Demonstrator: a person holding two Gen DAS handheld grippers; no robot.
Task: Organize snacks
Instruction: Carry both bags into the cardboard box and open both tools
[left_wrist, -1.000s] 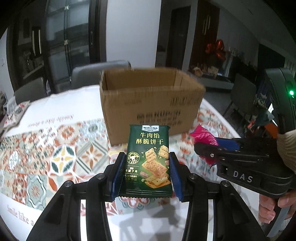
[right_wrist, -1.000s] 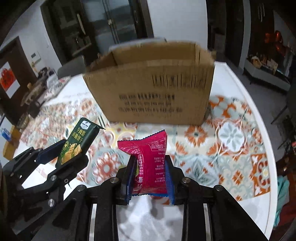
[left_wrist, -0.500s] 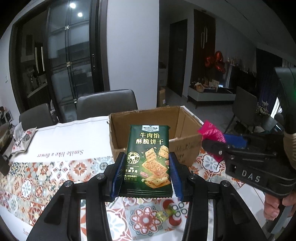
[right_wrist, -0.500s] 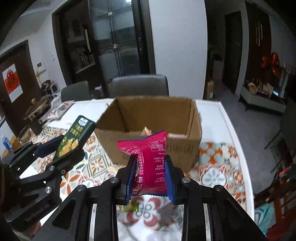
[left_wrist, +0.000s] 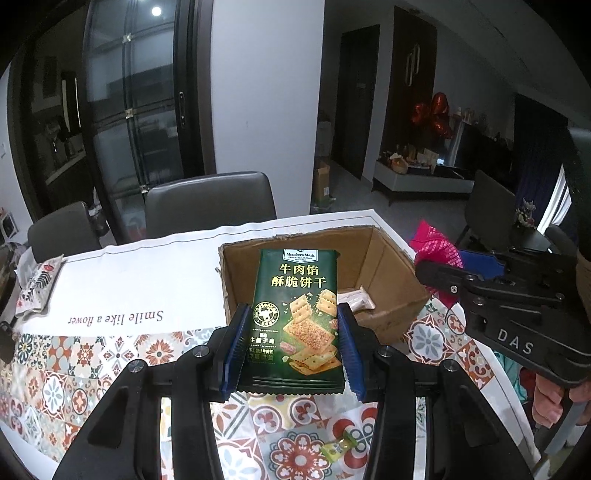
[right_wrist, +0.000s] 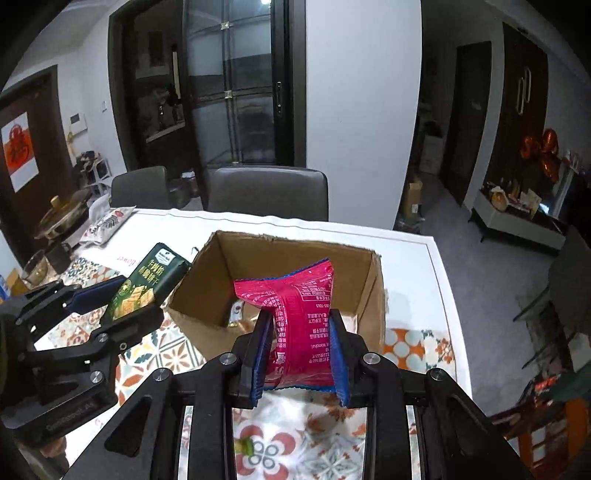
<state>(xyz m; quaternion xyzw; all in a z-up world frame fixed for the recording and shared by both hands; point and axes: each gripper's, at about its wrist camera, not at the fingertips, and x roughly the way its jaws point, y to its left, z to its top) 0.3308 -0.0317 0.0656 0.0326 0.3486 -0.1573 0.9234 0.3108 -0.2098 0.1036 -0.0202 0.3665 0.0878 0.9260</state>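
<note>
Where the round table (left_wrist: 122, 295) fills the lower field, its covering reads as a plain white panel with printed script at the far side and a patterned tile print of orange, teal and cream medallions nearer the cameras. Behind it stand two grey padded chairs (left_wrist: 210, 206), dark-framed glass doors (right_wrist: 236, 92), a white wall and, at far right, red foil balloons (left_wrist: 434, 114) over a low cabinet.

At far left a printed snack bag (left_wrist: 37, 286) lies flat on the white panel. Next comes the left gripper (left_wrist: 293, 334), its blue ribbed pads pinching a glossy green cracker packet (left_wrist: 295, 317) by both long edges; the packet stands upright, flat and rectangular, with a serrated lower seal. Beyond it sits the cardboard box (left_wrist: 388, 273), open-topped, matte brown, with rough torn rims, holding a small pale wrapper (left_wrist: 356, 301) on its floor. A small yellow-green candy (left_wrist: 336, 446) lies on the tiles near the camera. At right, the right gripper (right_wrist: 299, 349) clamps a crinkled magenta pouch (right_wrist: 295, 314), puffed and slightly bent, in front of the box's open mouth in the right wrist view.
</note>
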